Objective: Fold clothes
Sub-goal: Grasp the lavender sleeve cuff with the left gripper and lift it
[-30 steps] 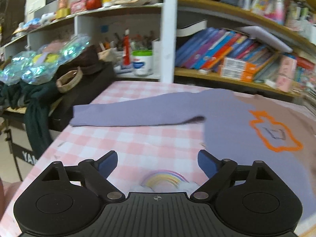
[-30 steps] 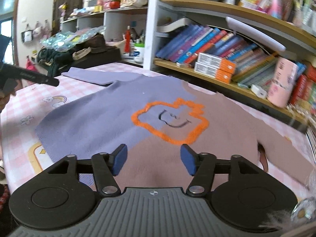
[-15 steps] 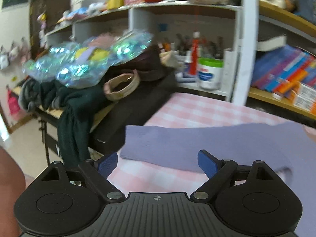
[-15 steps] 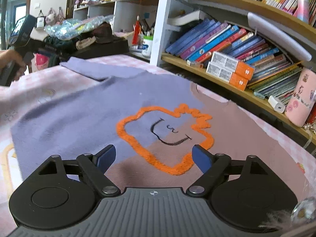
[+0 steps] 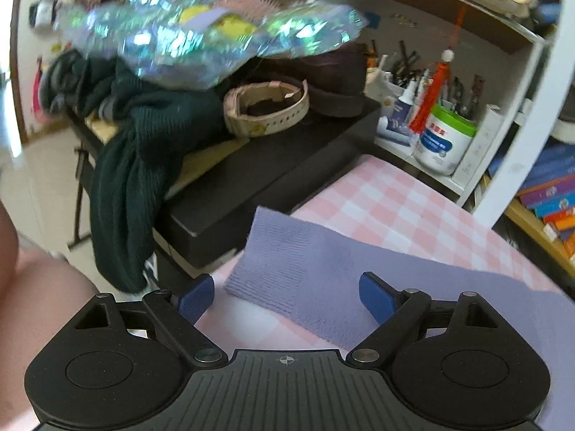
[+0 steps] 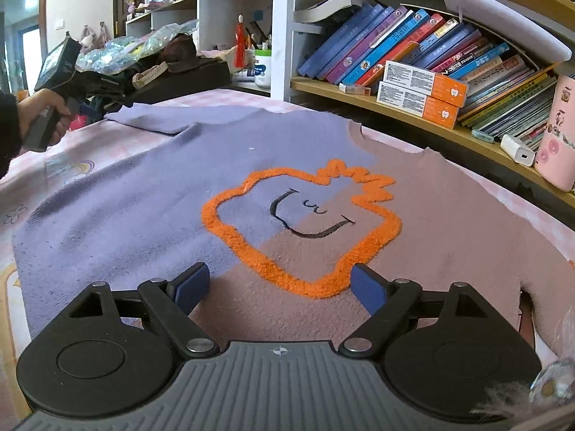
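**Sweater spread flat; both grippers open above it**

Left wrist view. The left gripper (image 5: pixel 285 300) has its jaws spread wide and holds nothing. The ribbed cuff of the sweater's lilac sleeve (image 5: pixel 284 269) lies on the pink checked tablecloth (image 5: pixel 395 201), between and just beyond the blue pads (image 5: pixel 196 298); the pads do not press on it. The sleeve runs off to the right. Far left of the cloth edge sits a black case (image 5: pixel 273 176) bearing a dark green knit (image 5: pixel 136 165), a cream strap (image 5: pixel 266 107) and an iridescent wrapped bundle (image 5: pixel 201 39). A white tub (image 5: pixel 445 143) stands on the far shelf.

Right wrist view. The right gripper (image 6: pixel 278 287) is also wide open, with no cloth pinched. The sweater (image 6: pixel 143 197) lies flat on the table, lilac at left and dusty pink at right, with an orange outline motif (image 6: pixel 302 230) at centre, just beyond the pads. Its lilac sleeve extends far left, where a hand (image 6: pixel 43 107) holds the other gripper at the cuff. Books (image 6: pixel 413 46) fill the far right shelf.
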A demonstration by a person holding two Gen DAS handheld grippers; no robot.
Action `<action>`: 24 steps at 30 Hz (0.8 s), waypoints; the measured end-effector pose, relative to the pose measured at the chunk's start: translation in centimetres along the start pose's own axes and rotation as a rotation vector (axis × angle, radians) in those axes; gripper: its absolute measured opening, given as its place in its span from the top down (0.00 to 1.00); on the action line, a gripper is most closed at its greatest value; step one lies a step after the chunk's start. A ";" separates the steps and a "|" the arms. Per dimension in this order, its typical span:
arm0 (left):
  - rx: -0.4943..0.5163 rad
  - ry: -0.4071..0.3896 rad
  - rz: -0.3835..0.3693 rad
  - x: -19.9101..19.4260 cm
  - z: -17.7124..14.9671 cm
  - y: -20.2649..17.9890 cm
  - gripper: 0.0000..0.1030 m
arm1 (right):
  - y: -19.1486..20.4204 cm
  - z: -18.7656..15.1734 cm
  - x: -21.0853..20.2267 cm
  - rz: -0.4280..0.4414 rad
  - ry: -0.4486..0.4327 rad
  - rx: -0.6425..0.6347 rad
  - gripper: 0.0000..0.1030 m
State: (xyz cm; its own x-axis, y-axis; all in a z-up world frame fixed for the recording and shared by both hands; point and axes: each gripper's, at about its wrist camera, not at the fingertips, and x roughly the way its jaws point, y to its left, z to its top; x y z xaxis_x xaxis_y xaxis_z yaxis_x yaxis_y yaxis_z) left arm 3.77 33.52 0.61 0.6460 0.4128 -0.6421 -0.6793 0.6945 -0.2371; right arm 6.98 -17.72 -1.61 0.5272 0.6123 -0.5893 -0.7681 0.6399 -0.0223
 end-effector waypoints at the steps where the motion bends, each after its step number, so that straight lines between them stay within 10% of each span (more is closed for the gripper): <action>1: -0.016 -0.007 -0.008 0.1 0.0 0.0 0.13 | 0.0 0.0 0.0 0.001 0.000 -0.001 0.17; 18: -0.143 0.001 -0.144 0.1 -0.4 -1.6 0.26 | 0.1 -0.1 -0.1 0.001 0.000 -0.008 0.17; 24: -0.197 -0.025 -0.106 0.7 0.1 0.6 0.67 | 0.3 -0.2 -0.4 -0.021 -0.001 -0.012 0.17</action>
State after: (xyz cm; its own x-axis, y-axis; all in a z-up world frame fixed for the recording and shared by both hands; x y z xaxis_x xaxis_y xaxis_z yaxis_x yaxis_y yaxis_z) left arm 3.85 34.24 0.10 0.7240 0.3602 -0.5883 -0.6608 0.6069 -0.4416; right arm 6.46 -17.84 -1.55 0.5434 0.5995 -0.5877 -0.7615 0.6466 -0.0445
